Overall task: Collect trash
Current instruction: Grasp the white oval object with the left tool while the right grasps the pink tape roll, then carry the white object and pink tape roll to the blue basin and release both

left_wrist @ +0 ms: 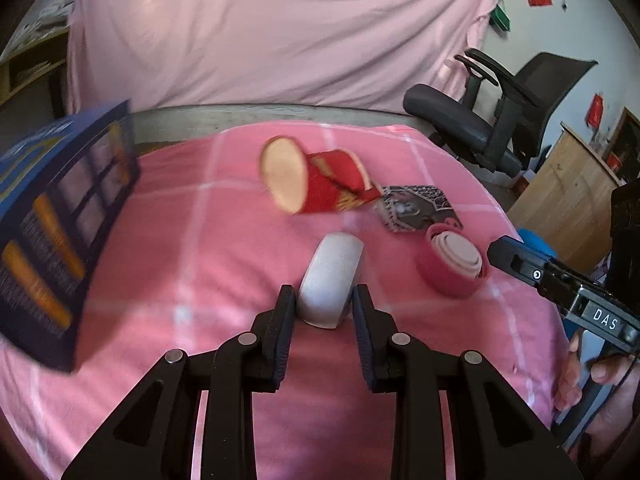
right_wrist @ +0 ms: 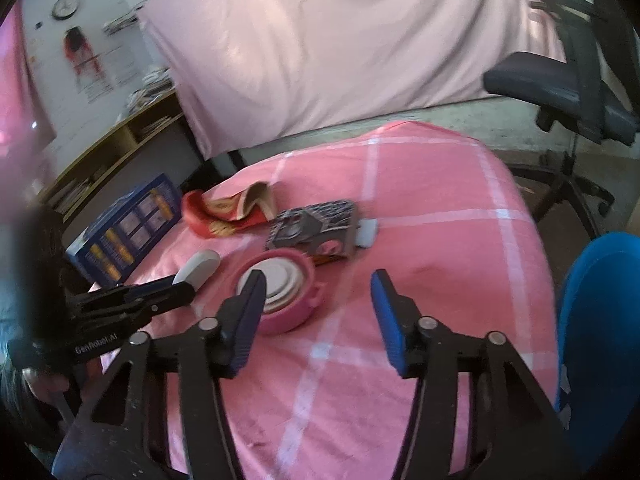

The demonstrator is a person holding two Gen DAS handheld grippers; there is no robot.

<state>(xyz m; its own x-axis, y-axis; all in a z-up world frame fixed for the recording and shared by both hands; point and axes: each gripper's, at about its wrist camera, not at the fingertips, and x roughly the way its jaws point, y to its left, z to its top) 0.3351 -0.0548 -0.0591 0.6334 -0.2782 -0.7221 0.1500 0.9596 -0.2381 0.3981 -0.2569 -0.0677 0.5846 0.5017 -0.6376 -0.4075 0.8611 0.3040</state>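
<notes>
A pink checked cloth [right_wrist: 420,240] is covering the table, and behind it a pale pink sheet [left_wrist: 280,32] is hanging across the back of the room. A dark office chair [left_wrist: 500,120] is standing off the far right corner, a wooden cabinet [left_wrist: 568,184] is sitting beyond it, and low shelves [right_wrist: 120,148] are running along the left wall under a round clock [right_wrist: 65,6].

The trash is lying in a cluster in the middle of the cloth: a crushed red cup [left_wrist: 316,184] on its side, a grey patterned packet [left_wrist: 416,208] just beside it, a pink round container [right_wrist: 288,296] with pale rings inside, and a blue box [left_wrist: 60,232] standing at the left edge.

The left gripper [left_wrist: 324,304] is standing narrowly parted around a white rounded piece [left_wrist: 332,280]; its left pad is lying against the piece, but whether both pads are pressing it I cannot tell. The right gripper [right_wrist: 318,292] is standing wide apart with nothing between its pads, its left finger overlapping the pink container in the view.

The near half of the cloth is lying bare, and so is its right side toward the chair, so free room is sitting there; the left edge is being crowded by the box
</notes>
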